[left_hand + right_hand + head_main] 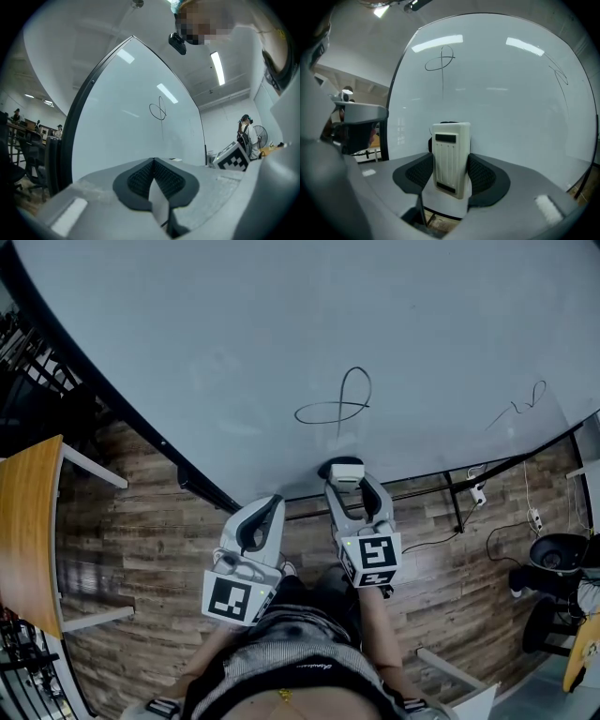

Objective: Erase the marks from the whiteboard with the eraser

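Eraser (450, 158) held at the marked whiteboard (234, 324)
Right gripper (450, 174) clamps the eraser upright, apparently ready to wipe, below the loop mark (336, 406); 2 marks show, including a squiggle (521, 401). Left gripper (153, 177) hangs closed, empty, aside.

whiteboard (234, 352): fills the top of the head view, behind both grippers; floor (141, 521) below its lower edge.
loop mark (337, 407): on the board, near centre.
scribble (520, 404): on the board, well right of the loop mark.
right gripper (346, 482): directly below the loop mark, at the board's lower edge.
eraser (344, 472): between the right gripper's jaws; contact with the board unclear.
left gripper (261, 519): just left of the right gripper, lower, over the floor.
table (28, 540): far left, well apart from both grippers.
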